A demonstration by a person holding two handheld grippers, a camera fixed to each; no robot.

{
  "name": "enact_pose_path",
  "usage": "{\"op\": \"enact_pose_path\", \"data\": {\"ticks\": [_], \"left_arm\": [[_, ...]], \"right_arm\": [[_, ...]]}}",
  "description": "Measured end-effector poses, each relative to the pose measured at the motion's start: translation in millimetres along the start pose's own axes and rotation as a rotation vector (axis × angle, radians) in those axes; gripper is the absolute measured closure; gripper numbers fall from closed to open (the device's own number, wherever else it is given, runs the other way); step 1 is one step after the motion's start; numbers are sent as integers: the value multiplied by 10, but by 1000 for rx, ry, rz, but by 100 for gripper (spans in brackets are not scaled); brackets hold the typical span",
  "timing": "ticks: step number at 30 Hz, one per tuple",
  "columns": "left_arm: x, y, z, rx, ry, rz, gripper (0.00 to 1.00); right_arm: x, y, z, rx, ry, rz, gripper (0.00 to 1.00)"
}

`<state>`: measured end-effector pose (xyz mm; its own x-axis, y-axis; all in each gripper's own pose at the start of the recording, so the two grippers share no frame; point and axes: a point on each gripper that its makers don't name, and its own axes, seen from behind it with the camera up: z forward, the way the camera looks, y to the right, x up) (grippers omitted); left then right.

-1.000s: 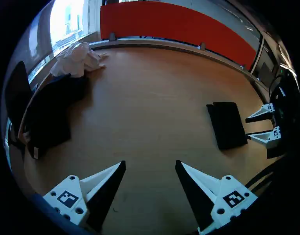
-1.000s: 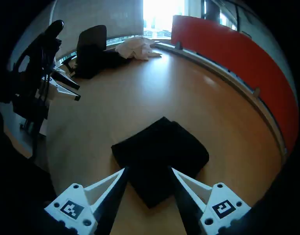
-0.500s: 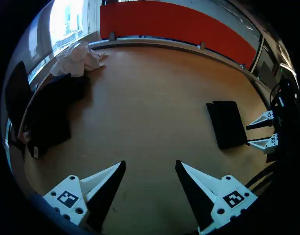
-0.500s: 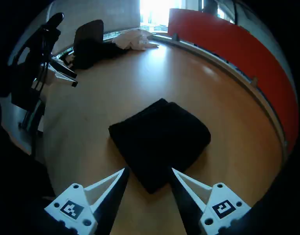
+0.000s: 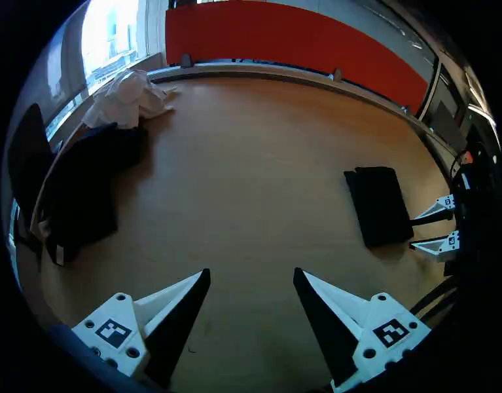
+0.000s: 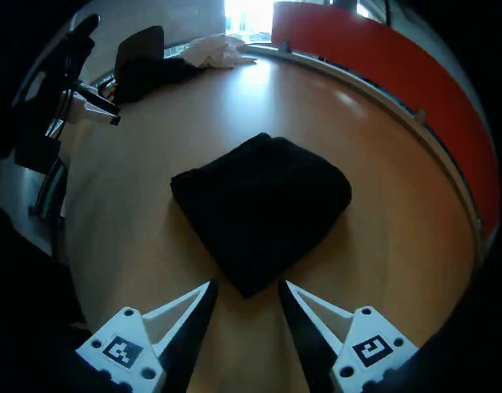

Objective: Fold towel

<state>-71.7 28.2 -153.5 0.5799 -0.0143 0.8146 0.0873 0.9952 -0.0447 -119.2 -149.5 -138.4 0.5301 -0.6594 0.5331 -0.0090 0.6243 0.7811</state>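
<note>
A black towel, folded into a compact rectangle, lies flat on the wooden table. My right gripper is open just in front of the towel's near corner, fingers apart, nothing between them. In the left gripper view the same folded towel lies at the right, with the right gripper just beyond its edge. My left gripper stands open over bare wood, far from the towel.
A white crumpled cloth and a dark pile of fabric lie at the table's far left. A red partition runs along the back edge. A dark chair stands beyond the table.
My right gripper has drawn back off the folded towel, which now lies whole in front of its fingertips. The left gripper has stayed put.
</note>
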Motion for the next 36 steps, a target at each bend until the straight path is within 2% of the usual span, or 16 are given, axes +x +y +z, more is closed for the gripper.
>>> {"op": "enact_pose_path", "data": {"ticks": [4, 21, 30, 36], "left_arm": [[-7, -5, 4, 0, -1, -2, 6], [-26, 6, 7, -2, -4, -1, 6], [-26, 13, 8, -5, -4, 2, 6], [3, 28, 7, -9, 1, 8, 6]], "right_arm": [[-16, -4, 25, 3, -1, 4, 39], [-44, 8, 12, -6, 4, 26, 91], [-8, 41, -25, -27, 13, 8, 95], [161, 113, -156, -48, 38, -5, 96]]}}
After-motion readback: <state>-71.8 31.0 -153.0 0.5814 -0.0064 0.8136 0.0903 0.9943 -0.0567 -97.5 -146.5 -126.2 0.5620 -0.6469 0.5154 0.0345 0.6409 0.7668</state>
